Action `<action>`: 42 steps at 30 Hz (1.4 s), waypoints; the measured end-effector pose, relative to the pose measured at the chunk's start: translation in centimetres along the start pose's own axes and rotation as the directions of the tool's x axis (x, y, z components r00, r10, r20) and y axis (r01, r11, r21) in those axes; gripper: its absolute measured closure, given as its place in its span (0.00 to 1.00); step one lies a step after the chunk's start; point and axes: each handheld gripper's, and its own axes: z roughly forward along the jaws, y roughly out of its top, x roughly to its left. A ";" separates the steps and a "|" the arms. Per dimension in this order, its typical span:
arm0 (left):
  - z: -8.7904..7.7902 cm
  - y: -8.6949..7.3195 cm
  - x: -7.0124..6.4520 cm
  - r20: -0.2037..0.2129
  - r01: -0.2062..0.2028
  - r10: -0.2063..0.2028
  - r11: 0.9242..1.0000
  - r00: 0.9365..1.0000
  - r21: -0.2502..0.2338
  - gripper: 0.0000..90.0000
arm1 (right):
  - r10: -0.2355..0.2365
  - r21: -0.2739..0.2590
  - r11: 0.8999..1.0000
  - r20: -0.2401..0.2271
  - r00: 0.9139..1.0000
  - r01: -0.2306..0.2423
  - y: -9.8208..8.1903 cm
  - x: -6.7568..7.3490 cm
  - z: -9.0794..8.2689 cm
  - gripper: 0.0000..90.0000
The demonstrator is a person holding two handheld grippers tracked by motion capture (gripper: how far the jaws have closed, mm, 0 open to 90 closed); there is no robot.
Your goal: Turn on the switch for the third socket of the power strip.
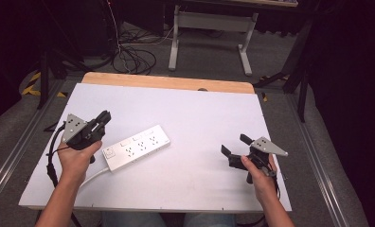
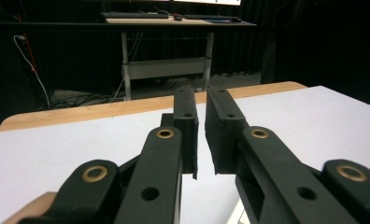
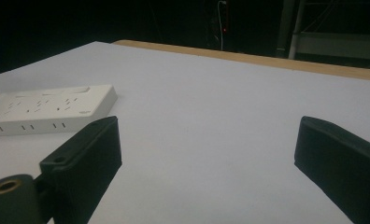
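Power strip: rigid, light, slick plastic; grab across its narrow width. Left gripper beside it, nearly closed, empty; right gripper open.

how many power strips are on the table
1: a white power strip lies on the white table, left of centre, beside the left gripper. Nothing looks hidden.
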 end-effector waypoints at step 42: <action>-3.4 -1.7 1.1 -0.102 -0.008 0.010 1.000 0.995 0.025 0.58 | -0.008 0.000 1.000 -0.005 1.000 0.008 0.0 0.1 -0.1 0.09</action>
